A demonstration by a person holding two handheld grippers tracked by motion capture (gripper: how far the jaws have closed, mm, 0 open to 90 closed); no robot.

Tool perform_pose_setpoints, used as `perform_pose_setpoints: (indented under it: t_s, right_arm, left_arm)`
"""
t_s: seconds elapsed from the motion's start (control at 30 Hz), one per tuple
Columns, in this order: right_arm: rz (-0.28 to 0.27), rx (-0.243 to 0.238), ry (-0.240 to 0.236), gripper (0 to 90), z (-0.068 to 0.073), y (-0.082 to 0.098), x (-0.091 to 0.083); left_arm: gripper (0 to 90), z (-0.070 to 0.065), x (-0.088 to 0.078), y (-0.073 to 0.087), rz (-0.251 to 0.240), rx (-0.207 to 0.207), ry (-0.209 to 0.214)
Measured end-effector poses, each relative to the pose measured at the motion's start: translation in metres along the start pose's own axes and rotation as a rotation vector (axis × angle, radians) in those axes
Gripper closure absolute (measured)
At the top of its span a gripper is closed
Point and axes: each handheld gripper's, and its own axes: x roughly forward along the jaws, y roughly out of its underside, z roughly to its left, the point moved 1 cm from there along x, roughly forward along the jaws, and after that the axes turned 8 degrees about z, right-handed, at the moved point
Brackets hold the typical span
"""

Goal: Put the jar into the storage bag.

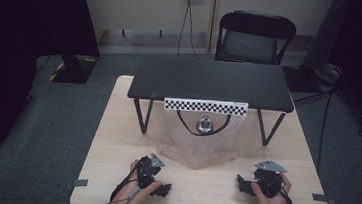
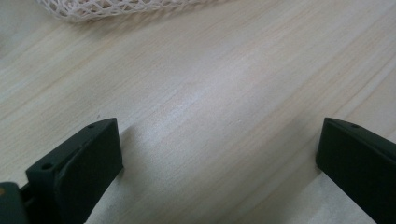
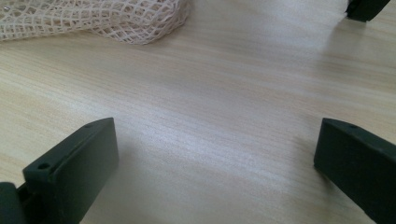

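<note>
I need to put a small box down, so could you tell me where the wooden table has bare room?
Free: the front strip between the left gripper and right gripper, and the side margins flanking the black shelf legs. Crowded: the middle, where the mesh bag hangs from the shelf edge and spreads onto the table.

Your left gripper [image 2: 219, 158] sits low over the table [image 2: 224, 93], its two black jaws spread wide apart, one at the bottom left of the frame and one at the bottom right. Nothing lies between them, just bare pale wood with the grain running on a diagonal. Each jaw casts a soft shadow on the wood beside it. Small screw holes show on the top faces of both jaws. At the top left edge you have the lower fringe of a cream mesh bag [image 2: 116, 7], resting on the table, well apart from both jaws.
</note>
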Motion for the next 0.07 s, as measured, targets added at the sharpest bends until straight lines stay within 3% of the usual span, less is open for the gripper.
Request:
perform_pose_setpoints:
  t_s: [0.07]
  right_arm:
    - [0.0,0.0,0.0,0.0,0.0,0.0,0.0]
  left_arm:
    - [0.0,0.0001,0.0,-0.0002,0.002,0.002,0.0]
